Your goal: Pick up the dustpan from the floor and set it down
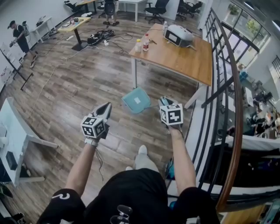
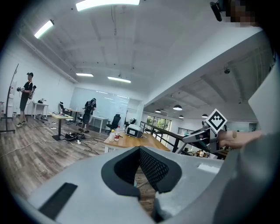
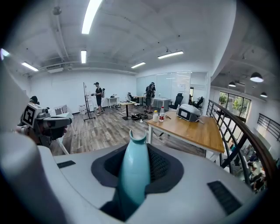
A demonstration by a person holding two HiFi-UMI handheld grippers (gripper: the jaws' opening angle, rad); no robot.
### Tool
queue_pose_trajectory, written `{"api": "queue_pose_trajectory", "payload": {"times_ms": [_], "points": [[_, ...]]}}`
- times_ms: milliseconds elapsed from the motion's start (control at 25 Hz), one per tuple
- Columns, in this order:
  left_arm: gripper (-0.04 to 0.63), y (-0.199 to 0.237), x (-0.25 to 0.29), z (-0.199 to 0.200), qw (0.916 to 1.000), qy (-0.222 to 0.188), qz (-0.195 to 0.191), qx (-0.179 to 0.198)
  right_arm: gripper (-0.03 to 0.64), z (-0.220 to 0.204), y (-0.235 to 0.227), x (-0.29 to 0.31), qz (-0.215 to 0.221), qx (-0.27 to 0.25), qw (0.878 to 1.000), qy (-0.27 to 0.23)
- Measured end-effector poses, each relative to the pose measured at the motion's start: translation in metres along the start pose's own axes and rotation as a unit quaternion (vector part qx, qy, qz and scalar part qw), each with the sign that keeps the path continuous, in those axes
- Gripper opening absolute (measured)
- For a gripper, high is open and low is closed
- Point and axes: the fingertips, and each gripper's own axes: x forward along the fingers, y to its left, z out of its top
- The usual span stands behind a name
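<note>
Right gripper [image 3: 139, 151]: jaws clamped on the teal handle of the dustpan [image 3: 132, 175]. In the right gripper view the handle stands upright between the two dark pads [image 3: 162, 166], and its notched end sticks out beyond the jaw tips.

In the head view the blade of the dustpan shows just left of the right gripper and slightly farther away, over the wood floor [image 1: 78, 83]. It lies between the two grippers and near the closest leg of the wooden table [image 1: 188, 57]. Whether the blade is clear of the floor cannot be told from this view.

Left gripper [image 2: 140, 149]: jaw tips together, nothing between them. It is held beside the right gripper at a similar height, well apart from the dustpan.

Surroundings:
- Wooden table: beyond the grippers, to the right. It carries a grey device [image 1: 178, 35] at the far end and two bottles [image 1: 142, 44] at the left corner.
- Railing [image 1: 228, 83]: dark metal, running along the right side of the scene.
- White table [image 1: 15, 131]: near left.
- Standing person [image 1: 19, 37]: far left.
- Desks and office chairs [image 1: 156, 9]: along the far wall.
</note>
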Motion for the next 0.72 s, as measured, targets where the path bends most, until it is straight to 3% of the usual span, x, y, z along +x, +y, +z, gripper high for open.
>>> {"api": "queue_pose_trajectory", "payload": {"times_ms": [720], "points": [[-0.002, -0.0043, 0.0033, 0.006, 1.0, -0.003, -0.006, 0.003, 0.089, 0.0059, 0.0005, -0.0041, 0.003, -0.006, 1.0, -0.002]]}}
